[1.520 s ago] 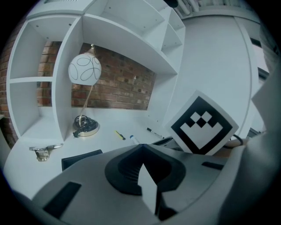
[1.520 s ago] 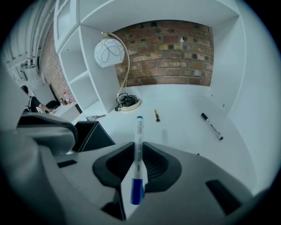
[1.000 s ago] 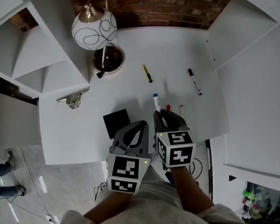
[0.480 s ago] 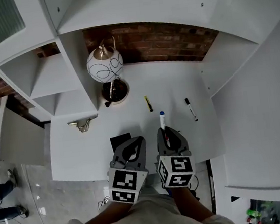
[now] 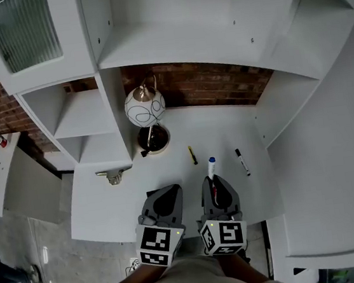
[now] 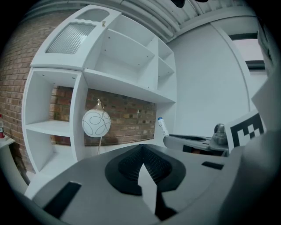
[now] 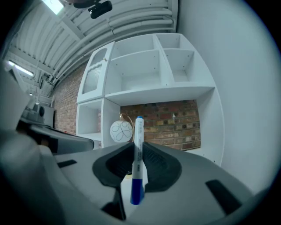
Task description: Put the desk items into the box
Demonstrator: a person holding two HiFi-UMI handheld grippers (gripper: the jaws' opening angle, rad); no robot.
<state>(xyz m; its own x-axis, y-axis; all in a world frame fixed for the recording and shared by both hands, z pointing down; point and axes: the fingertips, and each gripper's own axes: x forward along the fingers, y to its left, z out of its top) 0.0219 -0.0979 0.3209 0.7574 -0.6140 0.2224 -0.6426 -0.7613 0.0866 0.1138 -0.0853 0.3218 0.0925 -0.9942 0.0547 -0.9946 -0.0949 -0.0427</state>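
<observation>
My right gripper (image 5: 214, 181) (image 7: 138, 151) is shut on a white marker with a blue cap (image 5: 211, 167) (image 7: 137, 158), which sticks out forward past the fingertips. It hangs above the front of the white desk (image 5: 108, 204). My left gripper (image 5: 165, 200) (image 6: 140, 154) hangs beside it on the left, jaws together with nothing seen between them. From the left gripper view the held marker's blue tip (image 6: 161, 125) shows to the right. Farther back on the desk lie a yellow pen (image 5: 193, 155) and a black marker (image 5: 242, 161).
A round white lamp (image 5: 145, 106) (image 6: 96, 124) (image 7: 121, 131) stands on a dark base (image 5: 154, 138) at the back left of the desk. A small metal clip (image 5: 113, 175) lies at the left. White shelves (image 5: 84, 117) and a brick wall (image 5: 209, 89) surround the desk.
Both grippers have risen from the desk, the right one carrying the blue-capped marker. The head view has tilted up, showing more shelving; the black square by the left gripper is no longer seen.
</observation>
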